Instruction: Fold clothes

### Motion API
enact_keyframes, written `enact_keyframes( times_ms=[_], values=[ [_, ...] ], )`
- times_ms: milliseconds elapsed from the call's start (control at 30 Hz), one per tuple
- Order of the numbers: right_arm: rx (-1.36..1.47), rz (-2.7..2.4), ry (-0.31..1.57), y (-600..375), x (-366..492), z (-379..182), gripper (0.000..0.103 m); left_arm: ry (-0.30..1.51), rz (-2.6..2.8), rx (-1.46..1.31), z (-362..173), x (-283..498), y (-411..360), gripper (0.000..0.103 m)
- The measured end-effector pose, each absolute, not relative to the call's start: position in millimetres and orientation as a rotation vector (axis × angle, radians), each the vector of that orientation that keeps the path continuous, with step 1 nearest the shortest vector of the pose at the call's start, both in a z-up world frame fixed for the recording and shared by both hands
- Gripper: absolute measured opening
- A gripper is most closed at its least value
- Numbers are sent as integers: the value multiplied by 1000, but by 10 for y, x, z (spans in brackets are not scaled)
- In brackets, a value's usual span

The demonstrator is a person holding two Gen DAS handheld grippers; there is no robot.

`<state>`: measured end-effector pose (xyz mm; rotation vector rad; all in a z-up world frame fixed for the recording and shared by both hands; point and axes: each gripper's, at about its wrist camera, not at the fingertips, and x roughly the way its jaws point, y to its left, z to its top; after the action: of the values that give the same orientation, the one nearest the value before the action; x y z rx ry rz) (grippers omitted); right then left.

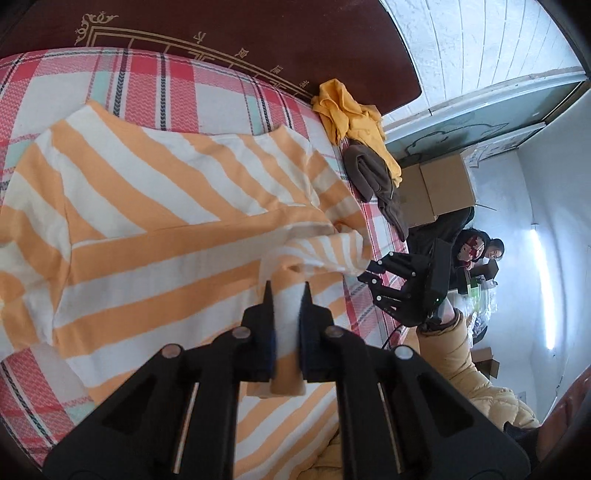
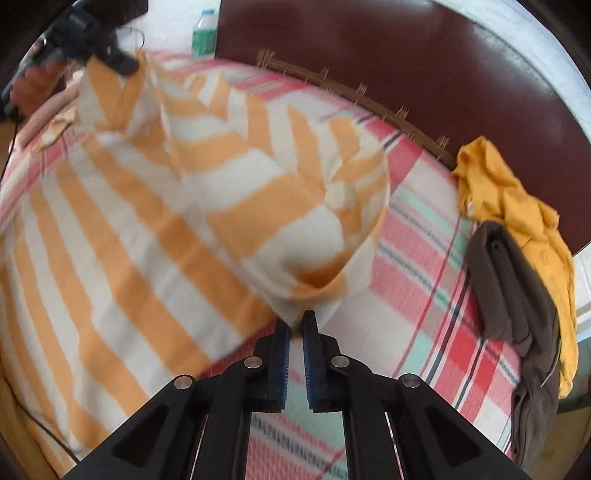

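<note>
Striped garment: an orange-and-white striped shirt [image 1: 155, 206] lies spread over the bed [image 1: 155, 77], which is covered by a red, white and pale-green plaid sheet; most of the shirt rests flat, while two parts are lifted off the sheet
Left gripper [image 1: 287, 295]: jaws clenched on a fold of the striped shirt — white and orange cloth fills the narrow gap between the two dark pads, and the cloth runs up from them in a raised ridge
Right gripper [image 2: 297, 321]: jaws clamped on an edge of the same shirt; the cloth bunches into a rounded, hanging pouch just above the tips, blurred in this view
Right gripper seen from the left wrist: its black linkage sits at the shirt's right edge, near the side of the bed, with a sleeve of a puffy tan jacket [image 1: 461, 354] behind it
Other clothes: a crumpled yellow garment [image 2: 517, 206] and a brown garment [image 2: 517, 295] lie together at the far right corner of the bed, against the dark red headboard [image 2: 406, 62] — well apart from the striped shirt
Bottle [image 2: 205, 33]: a clear one with a green label stands beyond the bed's far edge
Background: cardboard boxes [image 1: 439, 188] stand off the bed, and a person sits farther back in the room
</note>
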<state>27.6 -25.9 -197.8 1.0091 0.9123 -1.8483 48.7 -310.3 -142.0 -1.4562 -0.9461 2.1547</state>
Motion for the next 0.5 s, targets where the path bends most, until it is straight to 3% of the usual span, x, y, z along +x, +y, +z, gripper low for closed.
enact_keyframes(
  times_ms=[67, 200, 267, 400, 500],
  values=[
    [997, -1878, 891, -202, 254, -1898, 19, -924, 2171, -1484, -1407, 539, -3097, 11],
    [930, -1928, 840, -156, 242, -1667, 24, -919, 2165, -1525, -1472, 548, -3109, 11],
    [847, -1926, 865, -227, 306, -1570, 54, -930, 2161, -1535, -1517, 512, -3122, 11],
    [678, -1802, 1131, -543, 533, -1604, 56, -945, 2155, -1543, -1565, 499, -3153, 11],
    [649, -1654, 1325, -706, 594, -1755, 51, -944, 2164, -1561, -1579, 535, -3191, 11]
  ],
)
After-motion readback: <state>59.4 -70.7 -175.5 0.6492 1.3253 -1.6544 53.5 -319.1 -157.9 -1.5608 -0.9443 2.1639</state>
